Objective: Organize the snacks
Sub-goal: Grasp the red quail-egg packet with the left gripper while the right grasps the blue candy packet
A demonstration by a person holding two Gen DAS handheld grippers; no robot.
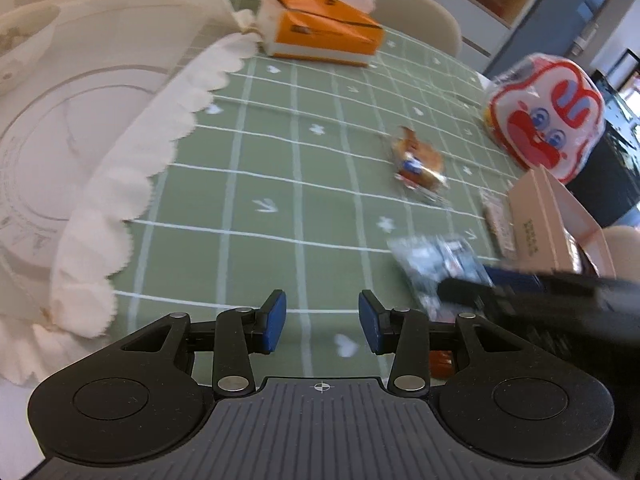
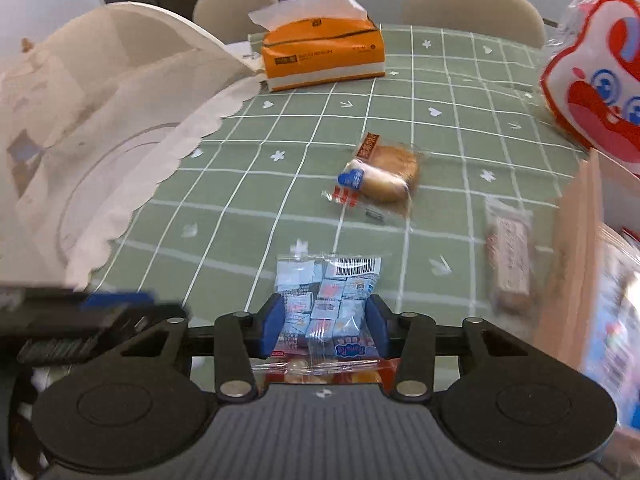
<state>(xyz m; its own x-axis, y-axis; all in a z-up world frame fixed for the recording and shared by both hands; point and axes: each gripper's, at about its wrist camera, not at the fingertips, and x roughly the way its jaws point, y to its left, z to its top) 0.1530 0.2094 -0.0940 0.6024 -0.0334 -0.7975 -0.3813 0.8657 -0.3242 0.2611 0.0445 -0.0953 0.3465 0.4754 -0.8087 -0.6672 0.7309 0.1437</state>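
My right gripper (image 2: 324,326) is shut on a clear bag of small blue candy packets (image 2: 326,292) and holds it over the green checked tablecloth; the bag also shows in the left wrist view (image 1: 436,268). My left gripper (image 1: 322,320) is open and empty above the cloth. A wrapped bread snack (image 2: 384,176) lies mid-table, also seen in the left wrist view (image 1: 418,164). A wrapped bar (image 2: 510,264) lies next to a cardboard box (image 2: 580,264) at the right. A white tray with a scalloped paper liner (image 1: 132,184) is at the left.
An orange tissue box (image 2: 322,56) stands at the far side of the table. A large red and white cartoon snack bag (image 1: 548,116) stands at the right, behind the cardboard box (image 1: 540,216). Two beige chairs (image 2: 476,4) stand behind the table.
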